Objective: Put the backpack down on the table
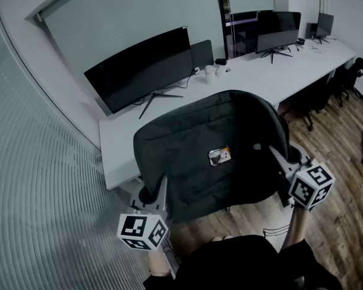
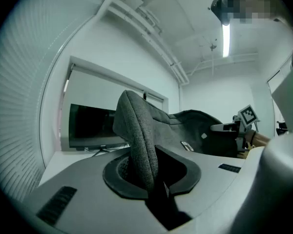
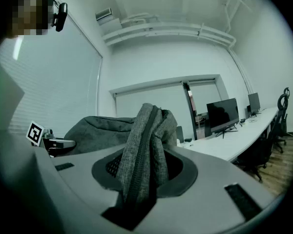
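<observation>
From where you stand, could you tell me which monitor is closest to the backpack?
The wide monitor at the left end of the table, just behind the backpack; the other monitors stand farther along to the right.

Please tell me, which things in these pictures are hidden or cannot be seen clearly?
- Head view: the backpack hides the table edge under it, so contact there cannot be judged.
- Head view: the label on the backpack is too small to read.
- Head view: small white items near the monitor are too small to name.
- Both gripper views: the backpack's underside is out of sight behind its own fabric.
</observation>
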Motion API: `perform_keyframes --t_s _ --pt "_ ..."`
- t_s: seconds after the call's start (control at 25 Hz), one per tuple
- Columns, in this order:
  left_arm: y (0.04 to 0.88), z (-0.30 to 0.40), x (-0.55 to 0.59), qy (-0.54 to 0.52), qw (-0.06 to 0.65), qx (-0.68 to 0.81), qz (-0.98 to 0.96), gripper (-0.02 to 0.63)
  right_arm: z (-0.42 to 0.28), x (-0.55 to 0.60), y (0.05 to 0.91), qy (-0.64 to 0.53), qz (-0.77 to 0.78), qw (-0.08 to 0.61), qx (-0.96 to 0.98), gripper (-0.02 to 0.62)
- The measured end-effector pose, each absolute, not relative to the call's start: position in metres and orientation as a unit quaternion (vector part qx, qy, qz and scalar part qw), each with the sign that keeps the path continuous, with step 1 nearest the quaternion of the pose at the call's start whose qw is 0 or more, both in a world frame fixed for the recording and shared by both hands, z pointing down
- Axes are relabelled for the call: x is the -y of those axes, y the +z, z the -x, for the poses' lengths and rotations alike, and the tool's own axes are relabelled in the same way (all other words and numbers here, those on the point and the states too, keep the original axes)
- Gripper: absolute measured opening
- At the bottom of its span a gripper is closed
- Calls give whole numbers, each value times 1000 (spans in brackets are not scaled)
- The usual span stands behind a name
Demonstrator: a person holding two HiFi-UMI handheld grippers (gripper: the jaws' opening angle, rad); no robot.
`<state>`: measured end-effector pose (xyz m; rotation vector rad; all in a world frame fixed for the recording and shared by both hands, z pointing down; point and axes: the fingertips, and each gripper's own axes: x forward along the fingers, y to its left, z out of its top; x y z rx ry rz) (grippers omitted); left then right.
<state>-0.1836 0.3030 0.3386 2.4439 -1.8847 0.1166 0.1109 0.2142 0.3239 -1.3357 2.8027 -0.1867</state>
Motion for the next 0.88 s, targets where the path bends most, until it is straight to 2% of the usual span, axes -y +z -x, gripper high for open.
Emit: perform_keyframes --t_s 0.88 --pt "365 163 -286 51 57 611 -788 66 -132 -196 352 -86 436 -6 -896 118"
